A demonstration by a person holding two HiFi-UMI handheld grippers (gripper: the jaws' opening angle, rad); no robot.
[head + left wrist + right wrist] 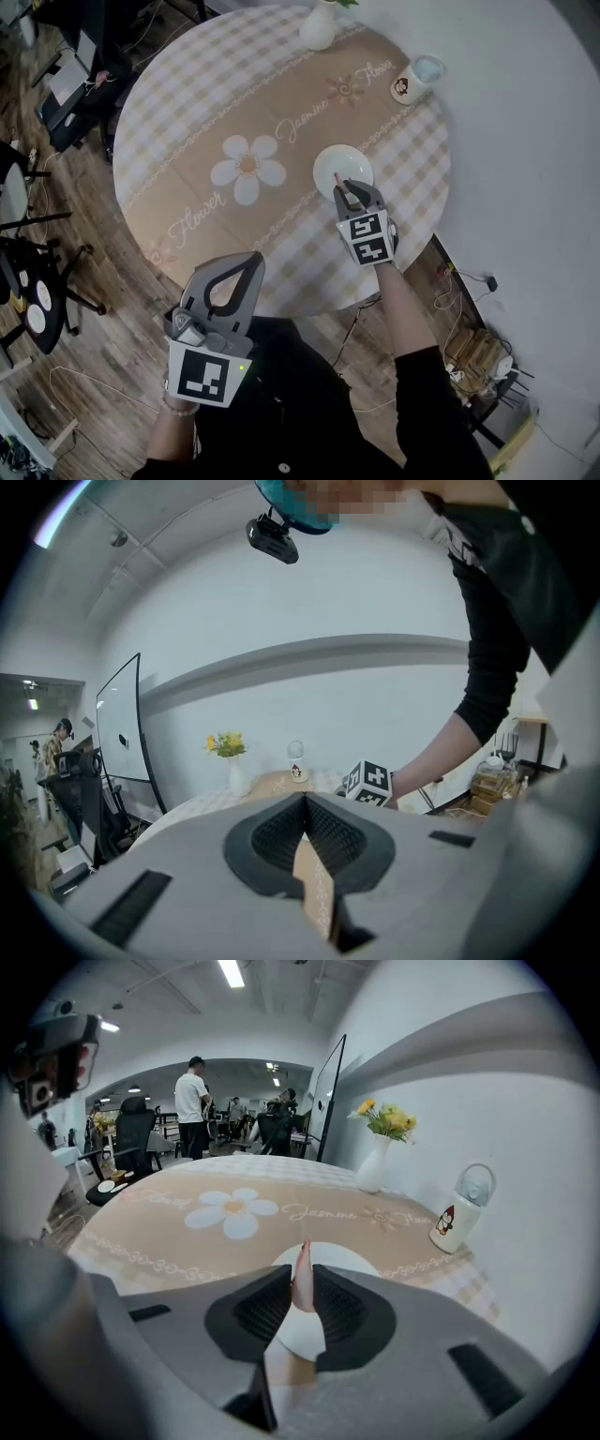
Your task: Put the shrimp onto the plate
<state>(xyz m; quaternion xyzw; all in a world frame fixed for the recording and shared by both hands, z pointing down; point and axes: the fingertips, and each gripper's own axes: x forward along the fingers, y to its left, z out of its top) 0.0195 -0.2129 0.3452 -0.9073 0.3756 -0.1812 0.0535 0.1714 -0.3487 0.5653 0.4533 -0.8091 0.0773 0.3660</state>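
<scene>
The right tool [349,190] pinches a pink shrimp [303,1279] between its pads. The shrimp's narrow end juts forward, just above the near rim of the white plate [333,161]. The plate sits on a round desk [178,122] draped in a checked cloth with a flower print. The left tool [251,260], its jaws pressed together and empty, hangs well short of the plate, off the desk's near edge and close to the person's body. A printed white daisy [247,169] lies just left of the plate. Beyond the plate, at the desk's far edge, stands a white vase [319,25] of yellow flowers. Beyond the plate and to its right sits a small lidded bottle [413,82] with a penguin picture, well apart from the plate. Far to the plate's left, black office chairs [37,281] stand on the wooden floor. Far beyond the plate, a person in a white shirt [193,1101] stands in the open office.
</scene>
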